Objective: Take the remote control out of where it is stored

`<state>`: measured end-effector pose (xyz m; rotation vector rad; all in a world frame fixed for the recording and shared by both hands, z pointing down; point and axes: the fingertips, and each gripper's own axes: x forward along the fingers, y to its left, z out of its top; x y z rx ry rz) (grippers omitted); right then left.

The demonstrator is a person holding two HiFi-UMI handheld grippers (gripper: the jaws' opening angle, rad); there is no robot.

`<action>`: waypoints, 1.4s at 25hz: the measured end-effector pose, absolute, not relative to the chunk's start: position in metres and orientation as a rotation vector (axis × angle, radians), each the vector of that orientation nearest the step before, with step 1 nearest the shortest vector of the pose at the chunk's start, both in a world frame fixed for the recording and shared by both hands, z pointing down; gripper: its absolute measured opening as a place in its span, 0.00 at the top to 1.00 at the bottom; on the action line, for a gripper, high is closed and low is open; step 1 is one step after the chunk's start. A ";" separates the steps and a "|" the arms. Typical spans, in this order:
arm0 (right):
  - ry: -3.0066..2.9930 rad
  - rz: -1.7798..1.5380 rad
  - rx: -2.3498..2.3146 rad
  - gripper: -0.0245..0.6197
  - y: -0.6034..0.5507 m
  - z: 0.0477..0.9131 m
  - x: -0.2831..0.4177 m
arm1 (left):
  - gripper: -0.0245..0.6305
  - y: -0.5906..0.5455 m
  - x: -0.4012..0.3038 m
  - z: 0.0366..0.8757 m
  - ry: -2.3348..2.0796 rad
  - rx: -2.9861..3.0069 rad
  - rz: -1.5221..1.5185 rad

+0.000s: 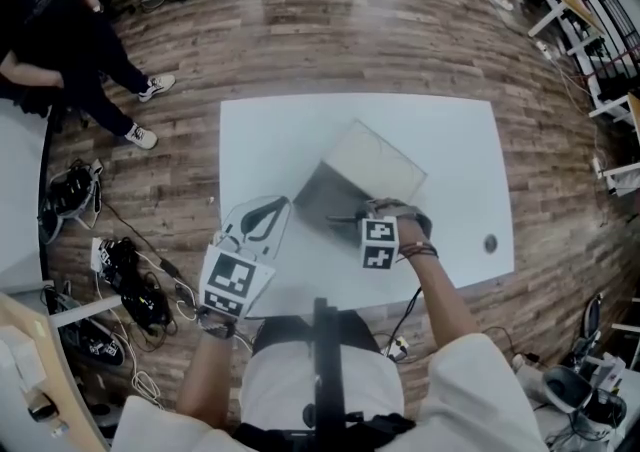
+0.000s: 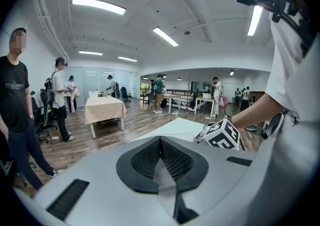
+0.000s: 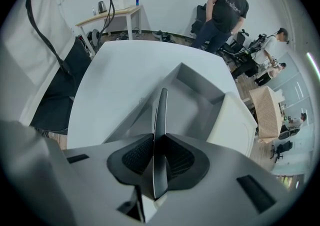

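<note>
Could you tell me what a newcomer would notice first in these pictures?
The right gripper is shut on a thin dark remote control at the open grey box on the white table. The left gripper, shut and empty, hangs left of the box.

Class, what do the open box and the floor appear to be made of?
The open box: likely rigid card or board, matt grey inside, flat panels with sharp folds. The floor: wood or wood-look laminate, brown grained planks with visible seams.
</note>
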<state>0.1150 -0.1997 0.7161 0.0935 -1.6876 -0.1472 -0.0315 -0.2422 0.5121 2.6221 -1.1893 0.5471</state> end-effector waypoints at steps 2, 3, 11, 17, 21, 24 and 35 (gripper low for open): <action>-1.727 -0.131 0.137 0.85 -0.201 0.706 0.115 | 0.96 -0.243 -0.033 0.509 -1.197 2.629 0.542; -1.752 -0.118 0.158 0.85 -0.201 0.701 0.114 | 0.96 -0.243 -0.034 0.507 -1.200 2.633 0.540; -1.856 -0.060 0.300 0.85 -0.201 0.683 0.119 | 0.96 -0.245 -0.038 0.490 -1.215 2.670 0.523; -1.985 0.041 0.486 0.85 -0.212 0.645 0.123 | 0.96 -0.243 -0.035 0.479 -1.199 2.715 0.509; -2.106 0.110 0.688 0.85 -0.222 0.605 0.133 | 0.96 -0.245 -0.035 0.464 -1.224 2.740 0.494; -2.164 0.131 0.861 0.85 -0.233 0.571 0.150 | 0.96 -0.252 -0.033 0.445 -1.237 2.775 0.463; -2.261 0.178 1.317 0.85 -0.222 0.458 0.222 | 0.96 -0.246 -0.005 0.383 -1.258 2.903 0.403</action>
